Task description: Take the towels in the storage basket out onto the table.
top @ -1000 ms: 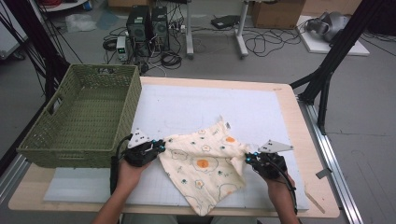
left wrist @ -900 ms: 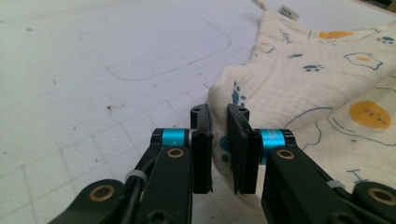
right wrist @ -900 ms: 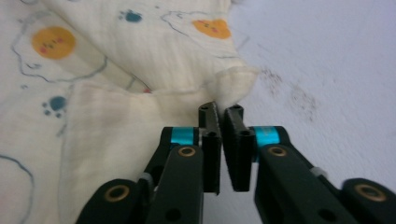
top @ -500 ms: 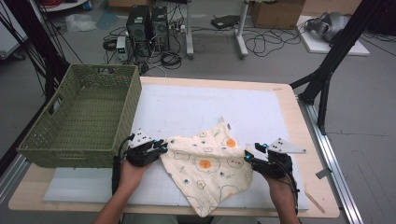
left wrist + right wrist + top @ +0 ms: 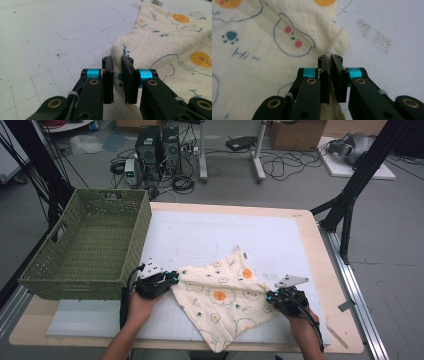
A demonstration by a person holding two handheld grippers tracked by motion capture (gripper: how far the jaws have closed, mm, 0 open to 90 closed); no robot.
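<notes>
One printed cloth (image 5: 222, 297) lies on the tabletop (image 5: 320, 240), its edges pinched by two tongs, left (image 5: 172, 279) and right (image 5: 270, 296); one green basket (image 5: 90, 245) stands alongside.

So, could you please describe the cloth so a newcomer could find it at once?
On the white mat covering the wooden table, right of the green wicker basket, lies a rumpled cream cloth. Unlike anything nearby, it is soft and printed with orange blobs and cartoon outlines.

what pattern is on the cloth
Cream cloth printed with fried eggs, outlined bears and blue paw prints; the right gripper view shows it best.
</notes>
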